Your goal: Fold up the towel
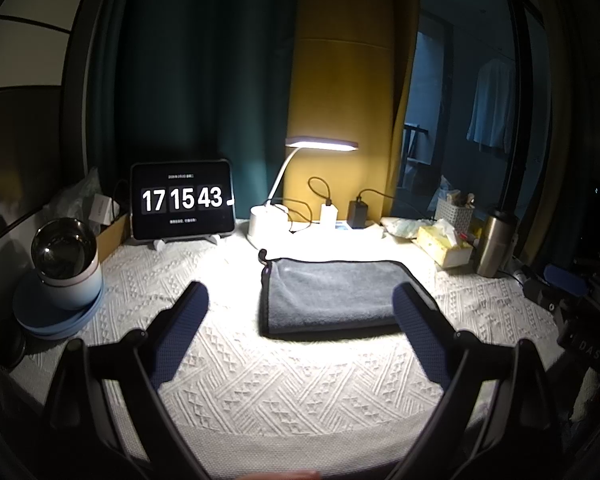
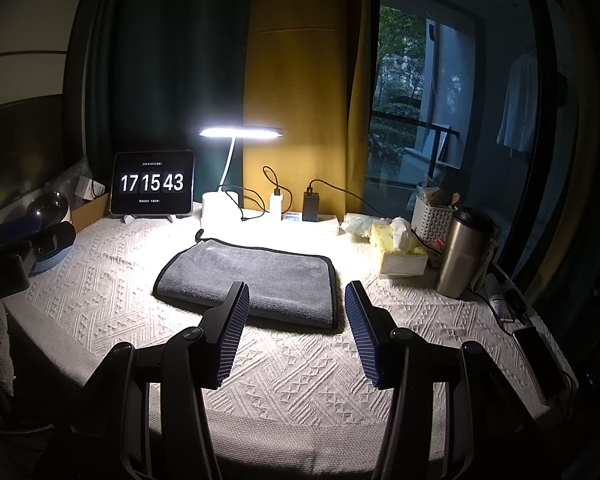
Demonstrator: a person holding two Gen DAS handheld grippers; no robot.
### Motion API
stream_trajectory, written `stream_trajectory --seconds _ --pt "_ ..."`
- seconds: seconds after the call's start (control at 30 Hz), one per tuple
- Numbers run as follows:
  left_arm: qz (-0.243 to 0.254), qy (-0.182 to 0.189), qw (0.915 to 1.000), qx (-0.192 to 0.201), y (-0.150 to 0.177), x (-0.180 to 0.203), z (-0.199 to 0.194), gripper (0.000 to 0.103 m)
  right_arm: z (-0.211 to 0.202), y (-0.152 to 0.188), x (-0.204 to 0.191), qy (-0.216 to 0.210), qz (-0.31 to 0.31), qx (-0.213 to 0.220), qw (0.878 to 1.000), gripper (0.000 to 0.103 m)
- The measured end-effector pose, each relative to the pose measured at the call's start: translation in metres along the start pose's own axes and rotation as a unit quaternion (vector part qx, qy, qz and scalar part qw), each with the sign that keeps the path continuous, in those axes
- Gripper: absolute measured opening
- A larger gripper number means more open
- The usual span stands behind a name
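A grey towel [image 1: 332, 296] with a dark edge lies folded flat on the white patterned tablecloth [image 1: 260, 380], under the desk lamp. It also shows in the right wrist view [image 2: 252, 276]. My left gripper [image 1: 300, 300] is open and empty, held above the cloth near the towel's front left. My right gripper [image 2: 296, 292] is open and empty, just in front of the towel's front right corner. The left gripper's body shows at the left edge of the right wrist view [image 2: 32, 248].
At the back stand a tablet clock [image 1: 182, 200], a white desk lamp [image 1: 284, 192] and chargers [image 1: 356, 208]. A tissue box [image 2: 400, 252], white basket [image 2: 432, 216] and steel tumbler [image 2: 462, 256] stand at the right. A bowl on blue plates [image 1: 60, 280] stands left.
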State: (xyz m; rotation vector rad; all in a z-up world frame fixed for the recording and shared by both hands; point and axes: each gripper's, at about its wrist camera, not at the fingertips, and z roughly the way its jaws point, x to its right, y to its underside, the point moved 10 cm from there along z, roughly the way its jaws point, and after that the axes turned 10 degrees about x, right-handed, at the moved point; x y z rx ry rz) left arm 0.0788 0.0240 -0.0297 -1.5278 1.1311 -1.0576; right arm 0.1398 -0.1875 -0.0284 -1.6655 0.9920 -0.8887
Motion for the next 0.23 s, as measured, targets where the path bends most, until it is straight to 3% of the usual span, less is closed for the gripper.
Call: stream_trajectory --seconds 0.23 --pt "0.003 -0.001 0.9998 -0.022 0.013 0.003 0.007 0.094 0.003 0.005 0.000 0.000 -0.001 -0.006 1.000 0.053"
